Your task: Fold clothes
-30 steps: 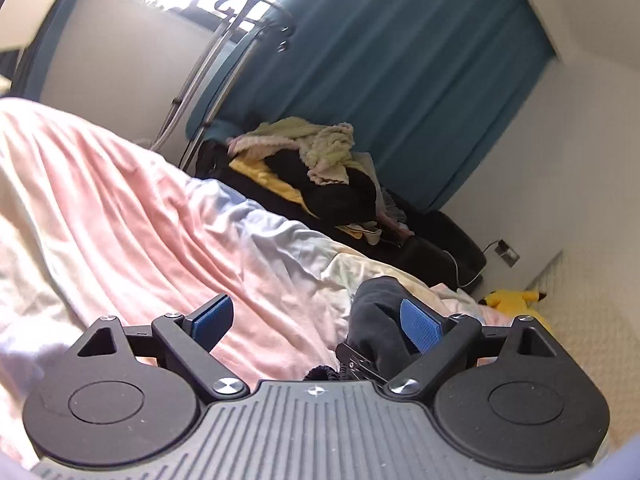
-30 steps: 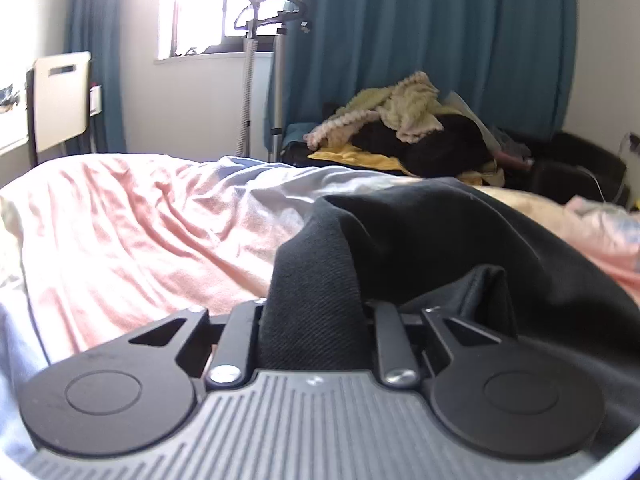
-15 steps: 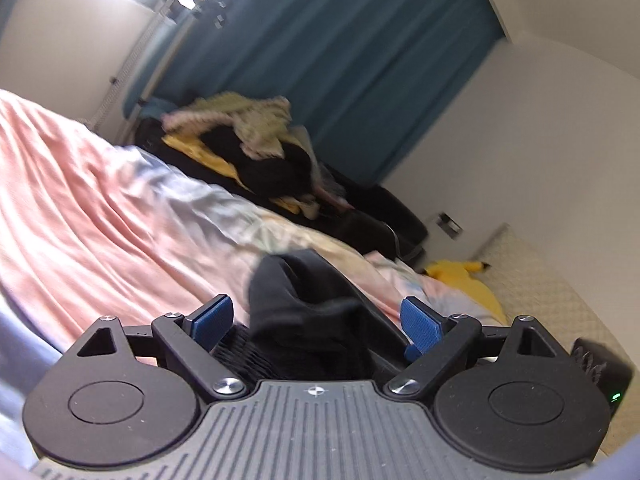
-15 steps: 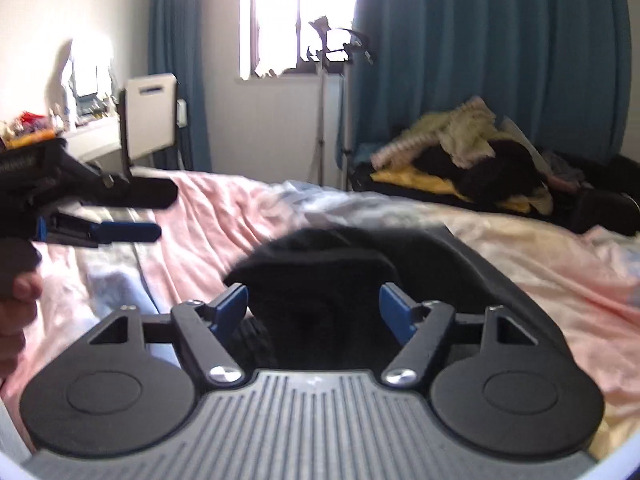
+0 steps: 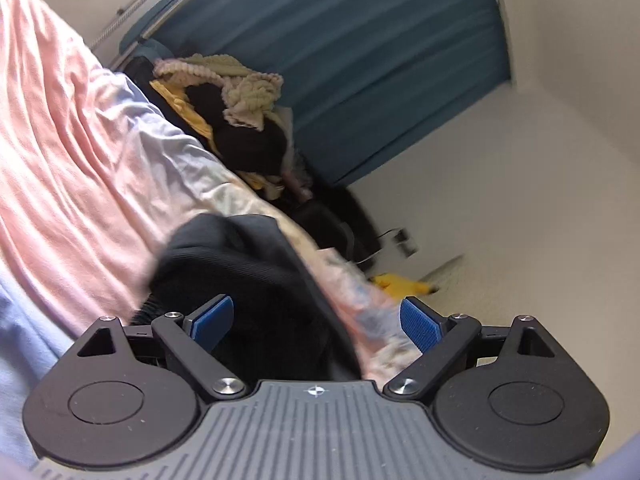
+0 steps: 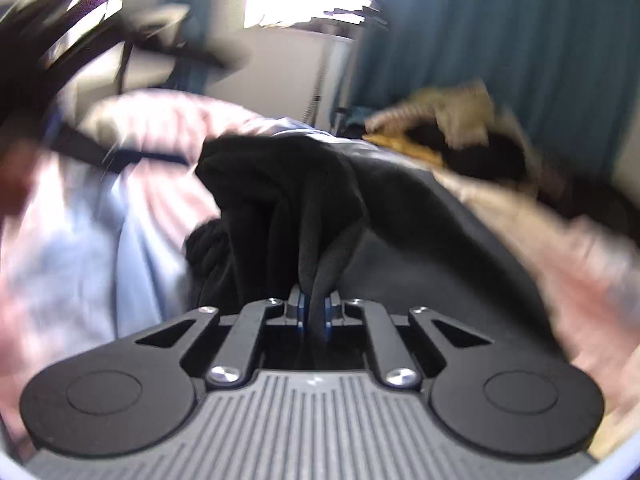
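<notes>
A black garment (image 5: 248,280) lies bunched on the pink and pale blue bed cover (image 5: 60,152). My left gripper (image 5: 316,322) is open, its blue pads wide apart, with the garment just ahead between them and not gripped. In the right wrist view my right gripper (image 6: 314,312) is shut on a pinched fold of the black garment (image 6: 280,184), which rises in a peak ahead of the jaws. That view is blurred by motion.
A pile of clothes (image 5: 224,92), cream, yellow and black, sits beyond the bed before the teal curtain (image 5: 360,40). A yellow soft toy (image 5: 396,284) lies on the floor by the white wall. The other gripper shows as a dark blur (image 6: 80,40) at upper left.
My right gripper was open half a second ago and has closed on a fold of the black garment. My left gripper stayed open and tilted, looking more to the right.
</notes>
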`<move>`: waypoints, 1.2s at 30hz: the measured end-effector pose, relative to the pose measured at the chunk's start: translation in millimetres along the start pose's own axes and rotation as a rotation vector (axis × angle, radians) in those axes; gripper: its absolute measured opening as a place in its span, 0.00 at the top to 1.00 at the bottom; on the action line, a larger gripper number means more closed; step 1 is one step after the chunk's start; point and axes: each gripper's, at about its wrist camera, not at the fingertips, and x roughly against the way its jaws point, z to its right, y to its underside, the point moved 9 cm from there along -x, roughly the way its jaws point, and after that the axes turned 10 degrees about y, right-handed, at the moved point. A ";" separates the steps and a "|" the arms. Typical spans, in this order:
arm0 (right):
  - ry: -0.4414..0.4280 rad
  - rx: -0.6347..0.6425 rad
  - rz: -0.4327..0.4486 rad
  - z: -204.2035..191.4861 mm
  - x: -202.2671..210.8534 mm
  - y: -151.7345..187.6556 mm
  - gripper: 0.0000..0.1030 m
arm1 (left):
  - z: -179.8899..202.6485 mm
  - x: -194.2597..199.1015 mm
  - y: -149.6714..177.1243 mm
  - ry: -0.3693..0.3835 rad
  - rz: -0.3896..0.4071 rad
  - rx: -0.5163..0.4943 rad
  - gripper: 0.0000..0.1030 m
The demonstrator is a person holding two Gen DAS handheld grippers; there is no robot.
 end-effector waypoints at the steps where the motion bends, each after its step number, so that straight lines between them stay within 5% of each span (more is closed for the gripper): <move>1: 0.007 0.066 -0.011 -8.1 4.7 4.3 0.90 | -1.1 -0.9 0.5 0.020 -0.006 0.035 0.10; 6: 0.048 0.371 -0.120 -45.9 1.4 33.3 0.85 | -21.6 -15.0 15.7 -0.029 -0.088 0.091 0.10; 9: 0.054 0.400 -0.117 -55.7 0.0 34.1 0.73 | -37.3 -23.7 19.7 -0.058 -0.102 0.115 0.10; 13: 0.035 0.301 -0.085 -47.6 1.3 26.0 0.72 | -57.3 -31.0 15.2 -0.127 -0.065 0.152 0.13; 16: -0.008 0.147 -0.040 -38.4 9.7 16.3 0.74 | -73.2 -28.4 7.9 -0.252 0.015 0.111 0.43; 18: -0.018 0.092 0.005 -36.1 16.8 10.4 0.75 | -86.3 -25.2 2.5 -0.307 0.051 0.116 0.80; 21: -0.022 0.065 0.078 -39.1 29.0 3.6 0.75 | -100.1 -18.3 -7.8 -0.306 0.095 0.179 0.92; 26: -0.013 0.118 0.130 -53.0 33.2 0.4 0.74 | -74.4 -4.9 -22.7 -0.202 0.188 0.132 0.94; 28: 0.012 0.145 0.087 -56.9 29.7 6.4 0.75 | -73.5 -6.8 -22.5 -0.252 0.171 0.057 0.94; 30: 0.026 0.111 -0.005 -57.1 21.3 16.9 0.82 | -90.4 -16.6 -15.6 -0.395 0.109 -0.057 0.93; 31: 0.012 0.097 -0.041 -59.9 17.3 22.5 0.82 | -103.5 -20.8 -9.5 -0.426 0.084 -0.033 0.93; 36: 0.021 0.119 -0.089 -66.9 16.5 30.6 0.82 | -102.3 -15.9 -12.2 -0.381 0.095 0.034 0.92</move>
